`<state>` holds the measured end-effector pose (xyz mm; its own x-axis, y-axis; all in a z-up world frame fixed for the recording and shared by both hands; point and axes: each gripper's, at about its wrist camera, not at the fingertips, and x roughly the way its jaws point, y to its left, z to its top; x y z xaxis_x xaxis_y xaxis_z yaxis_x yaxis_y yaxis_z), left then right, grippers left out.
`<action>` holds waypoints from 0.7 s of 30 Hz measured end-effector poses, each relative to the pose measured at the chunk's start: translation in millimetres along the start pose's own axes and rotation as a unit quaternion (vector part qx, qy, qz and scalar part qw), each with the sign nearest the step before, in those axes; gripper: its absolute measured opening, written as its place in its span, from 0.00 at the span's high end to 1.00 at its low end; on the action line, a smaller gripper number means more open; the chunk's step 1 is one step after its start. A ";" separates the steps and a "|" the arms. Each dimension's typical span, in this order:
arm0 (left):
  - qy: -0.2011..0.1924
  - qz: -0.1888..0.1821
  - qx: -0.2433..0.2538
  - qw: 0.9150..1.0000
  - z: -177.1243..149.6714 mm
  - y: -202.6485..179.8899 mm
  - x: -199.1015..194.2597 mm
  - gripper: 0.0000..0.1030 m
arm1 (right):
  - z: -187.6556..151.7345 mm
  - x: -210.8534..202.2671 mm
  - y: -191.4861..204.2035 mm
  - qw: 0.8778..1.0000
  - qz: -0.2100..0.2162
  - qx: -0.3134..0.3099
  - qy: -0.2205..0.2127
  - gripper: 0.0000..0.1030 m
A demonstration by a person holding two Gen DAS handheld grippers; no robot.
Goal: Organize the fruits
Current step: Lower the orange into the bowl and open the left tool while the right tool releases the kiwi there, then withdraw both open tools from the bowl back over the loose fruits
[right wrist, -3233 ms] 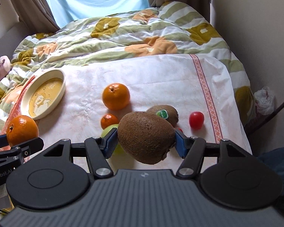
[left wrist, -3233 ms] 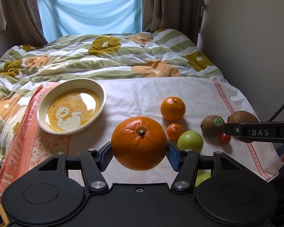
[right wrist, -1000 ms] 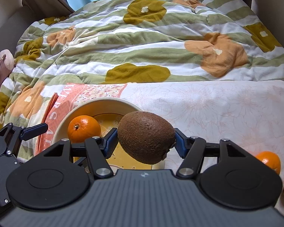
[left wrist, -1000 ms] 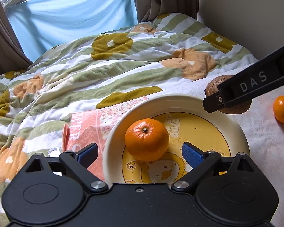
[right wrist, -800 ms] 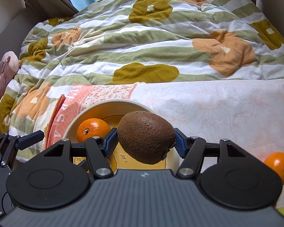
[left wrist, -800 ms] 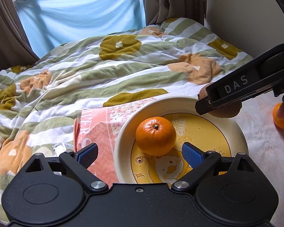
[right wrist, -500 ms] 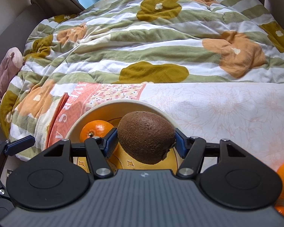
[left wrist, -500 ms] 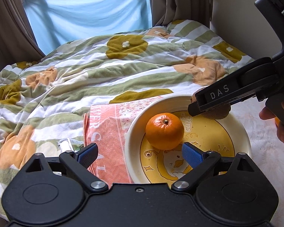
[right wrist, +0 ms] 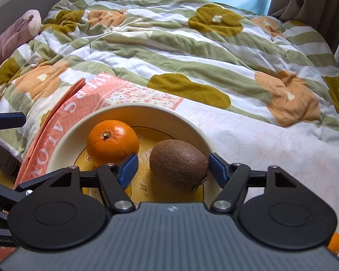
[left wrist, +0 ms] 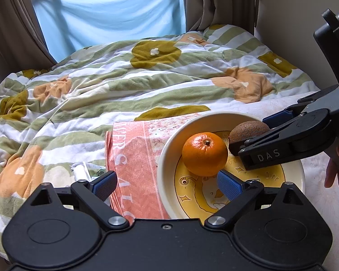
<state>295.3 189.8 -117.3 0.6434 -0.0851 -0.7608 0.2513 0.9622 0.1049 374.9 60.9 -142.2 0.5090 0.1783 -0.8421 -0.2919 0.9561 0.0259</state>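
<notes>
While the orange point(right wrist: 112, 141) and kiwi point(right wrist: 178, 165) lie mid-frame in the bowl point(right wrist: 147, 113), both our grippers, left gripper point(left wrist: 167, 185) and right gripper point(right wrist: 172, 166), gape released, with another fruit point(right wrist: 334, 244) waiting lower right.

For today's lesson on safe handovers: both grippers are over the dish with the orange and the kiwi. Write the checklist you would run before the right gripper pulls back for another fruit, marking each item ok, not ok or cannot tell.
1. Right gripper open, blue pads clear of the kiwi: ok.
2. Kiwi resting in the dish, inside the rim: ok.
3. Orange settled in the dish, apart from the kiwi: ok.
4. Left gripper open and holding nothing: ok.
5. Left gripper out of the right one's way back: cannot tell.
6. Dish sitting level on the cloth: cannot tell.
</notes>
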 end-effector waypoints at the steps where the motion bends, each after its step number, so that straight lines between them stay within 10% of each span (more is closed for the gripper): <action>1: 0.000 -0.001 0.000 1.000 -0.2 0.2 -0.2 0.05 | -0.6 -0.5 1.7 1.000 -0.003 0.001 -0.002 0.02; 21: -0.026 0.010 -0.015 0.999 3.8 -1.1 -50.3 0.05 | -7.8 -76.9 -0.3 0.998 -0.011 0.007 -0.064 0.00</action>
<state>265.5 192.1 -76.7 0.6852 -0.0782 -0.7242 0.2163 0.9712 0.0998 329.6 45.0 -81.7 0.6150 0.1847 -0.7666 -0.2685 0.9631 0.0166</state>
